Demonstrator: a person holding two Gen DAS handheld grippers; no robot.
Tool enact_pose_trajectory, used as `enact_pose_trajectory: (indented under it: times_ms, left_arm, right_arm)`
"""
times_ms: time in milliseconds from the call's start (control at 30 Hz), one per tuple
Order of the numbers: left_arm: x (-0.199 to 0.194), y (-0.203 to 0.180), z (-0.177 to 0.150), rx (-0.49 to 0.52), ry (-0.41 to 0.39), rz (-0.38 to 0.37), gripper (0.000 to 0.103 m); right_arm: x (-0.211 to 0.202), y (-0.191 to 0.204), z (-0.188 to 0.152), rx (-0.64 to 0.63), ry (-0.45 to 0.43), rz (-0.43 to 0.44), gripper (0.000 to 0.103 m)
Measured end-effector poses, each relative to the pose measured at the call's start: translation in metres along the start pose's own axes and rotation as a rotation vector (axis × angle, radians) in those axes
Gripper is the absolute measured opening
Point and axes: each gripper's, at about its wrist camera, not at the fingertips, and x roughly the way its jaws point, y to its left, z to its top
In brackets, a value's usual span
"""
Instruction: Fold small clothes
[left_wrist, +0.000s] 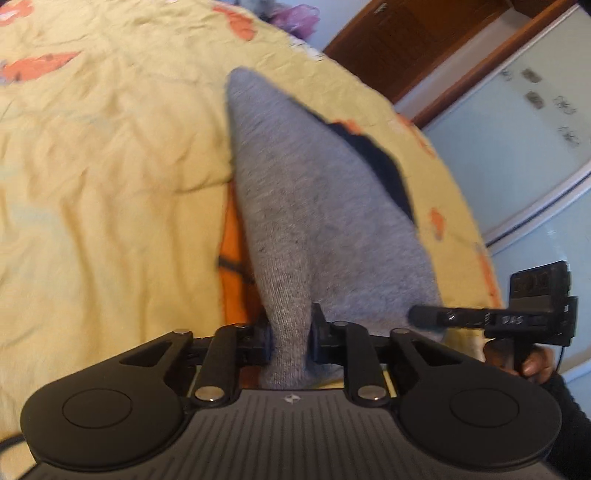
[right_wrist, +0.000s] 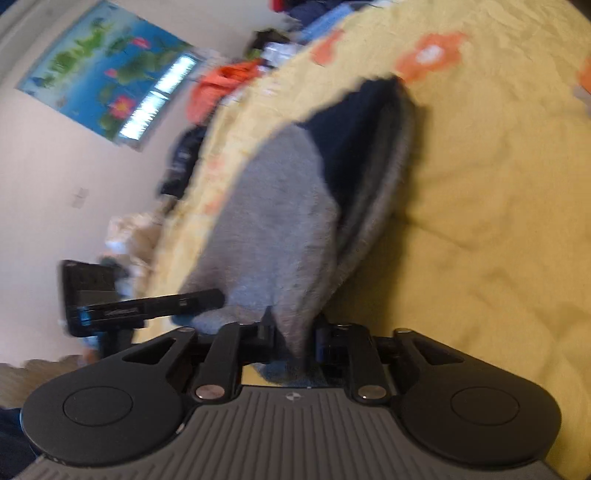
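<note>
— Matte black left gripper (left_wrist: 290, 341): two round discs at lower left and lower right, ribbed grey plate between, tiny white logo at centre.

— Silver rivets?

— Four large ones on the link arms, smaller ones higher up. Thin black cable at lower left edge.

— Right gripper (right_wrist: 291, 341)?

— Same build: black discs, grey ribs, silver rivets, same logo. Seen from the left wrist at right edge: boxy black camera block, white scribble on a finger.

— Clothing?

— Dark sleeve (left_wrist: 569, 417) at lower right.
</note>
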Motion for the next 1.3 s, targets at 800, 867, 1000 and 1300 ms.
enact_pose_trajectory:
  times_ms: [800,867,1000,1300]
  left_arm:
    - [0.075,-0.001,0.124,0.091,-0.208,0.227,0.028]
    - [0.067,0.001,0.122,0.058,-0.217,0.223,0.034]
    - [0.035,0.000,0.095,0.050,-0.235,0.181,0.082]
    - [0.010,0.005,0.017,-0.066,-0.110,-0.046,0.086]
  right_arm:
    - [0.070,-0.033,0.144,0.004,-0.177,-0.164,0.019]
    - [0.068,-0.040,0.140,0.039,-0.203,-0.120,0.024]
    - [0.042,-0.033,0.115,0.070,-0.208,-0.101,0.068]
    - [0.016,-0.020,0.023,0.067,-0.048,0.053,0.057]
